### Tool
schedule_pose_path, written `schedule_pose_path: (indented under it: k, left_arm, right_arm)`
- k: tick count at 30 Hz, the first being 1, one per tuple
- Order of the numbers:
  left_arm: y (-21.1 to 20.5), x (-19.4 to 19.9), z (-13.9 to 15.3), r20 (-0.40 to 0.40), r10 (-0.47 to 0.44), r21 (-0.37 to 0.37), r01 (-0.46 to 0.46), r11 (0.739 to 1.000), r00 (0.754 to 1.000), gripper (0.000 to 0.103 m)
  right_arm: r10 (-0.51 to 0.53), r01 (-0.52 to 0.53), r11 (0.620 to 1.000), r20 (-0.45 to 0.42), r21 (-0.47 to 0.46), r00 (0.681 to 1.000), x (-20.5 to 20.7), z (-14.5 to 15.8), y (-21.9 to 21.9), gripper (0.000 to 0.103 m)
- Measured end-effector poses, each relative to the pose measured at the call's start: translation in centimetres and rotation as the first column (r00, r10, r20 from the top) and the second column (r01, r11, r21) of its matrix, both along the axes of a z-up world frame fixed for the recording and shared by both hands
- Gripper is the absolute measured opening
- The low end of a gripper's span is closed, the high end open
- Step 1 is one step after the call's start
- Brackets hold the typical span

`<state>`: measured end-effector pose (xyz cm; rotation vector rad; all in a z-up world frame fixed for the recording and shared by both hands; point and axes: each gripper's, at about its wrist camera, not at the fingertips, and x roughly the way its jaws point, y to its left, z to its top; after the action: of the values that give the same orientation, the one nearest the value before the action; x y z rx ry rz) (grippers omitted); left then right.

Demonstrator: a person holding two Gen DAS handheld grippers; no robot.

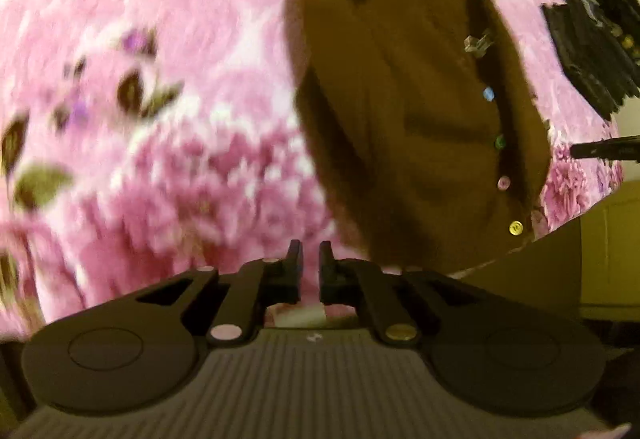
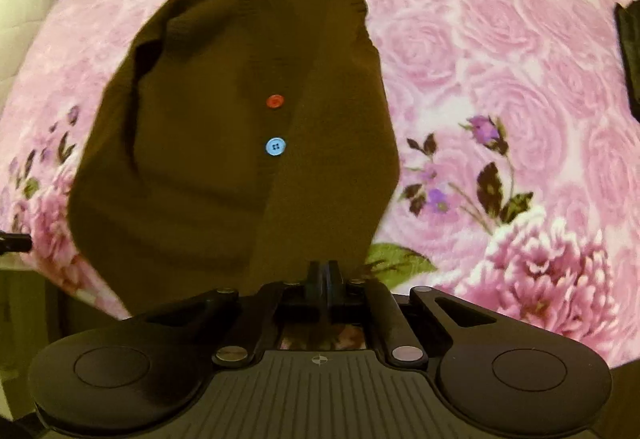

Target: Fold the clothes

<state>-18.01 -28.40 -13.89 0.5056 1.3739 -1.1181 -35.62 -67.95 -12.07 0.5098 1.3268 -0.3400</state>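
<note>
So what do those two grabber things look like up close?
Both look alike. The left gripper and the right gripper are black plastic, each with two short flat fingers on slanted link bars pinned by round silvery and brassy rivets. Behind sit two big round black discs and a grey ribbed body with a small compass-like mark in the middle. No cables or sleeves show.

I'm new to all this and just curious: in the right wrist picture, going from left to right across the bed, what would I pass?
Small flower sprigs at the blanket's left edge → brown cardigan → its red button and blue button → purple flower sprig → dark cloth at the right edge.
</note>
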Motion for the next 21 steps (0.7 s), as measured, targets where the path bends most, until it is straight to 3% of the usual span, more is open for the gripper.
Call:
schedule_pose_path:
  k: [1,2,3,4,10,14,16,18,19,21]
  left_arm:
    - [-1.0,0.2,0.3,0.02,-0.023,-0.027,0.023,0.999,1.0,0.02]
    - [-2.5,0.3,0.7,0.041,-0.046,-0.057,0.048,0.997,0.998,0.029]
    - [-4.1,0.4,1.1,0.06,-0.072,-0.092,0.077,0.993,0.996,0.031]
    - [-5.7,0.4,1.4,0.08,-0.098,-0.123,0.107,0.987,0.992,0.031]
    - [-18.2,0.4,0.8,0.264,-0.192,-0.238,0.256,0.937,0.945,0.041]
    - [-26.2,1.4,-3.0,0.358,-0.215,-0.207,0.302,0.931,0.909,0.043]
    - [-29.0,2.6,-5.5,0.345,-0.208,-0.177,0.282,0.943,0.915,0.042]
    - [-31.1,4.0,-7.8,0.3,-0.201,-0.146,0.253,0.956,0.932,0.01]
    - [-31.2,4.8,-8.2,0.257,-0.202,-0.15,0.245,0.958,0.945,0.002]
    - [-30.2,6.1,-6.9,0.224,-0.178,-0.194,0.222,0.955,0.958,0.002]
  right_arm:
    - [-0.022,0.022,1.0,-0.003,-0.006,1.0,0.2,-0.1,-0.1,0.01]
    - [-0.045,0.045,0.999,-0.004,-0.02,0.999,0.3,0.0,-0.3,0.041]
    - [-0.061,0.061,0.998,0.003,-0.035,0.998,0.7,0.4,-0.4,0.077]
    - [-0.072,0.074,0.996,0.025,-0.054,0.997,1.2,0.9,-1.0,0.082]
    - [0.036,-0.028,0.997,0.123,-0.069,0.992,5.4,1.4,-4.1,0.082]
    - [0.133,-0.118,0.99,0.208,-0.079,0.969,9.6,-1.1,-8.9,0.082]
    - [0.222,-0.198,0.973,0.255,-0.117,0.941,12.4,-3.2,-11.5,0.082]
    - [0.278,-0.251,0.96,0.283,-0.128,0.918,15.3,-4.9,-13.7,0.082]
    - [0.305,-0.276,0.952,0.297,-0.134,0.905,16.7,-5.8,-14.8,0.082]
    - [0.353,-0.322,0.935,0.323,-0.145,0.878,19.5,-7.2,-16.5,0.082]
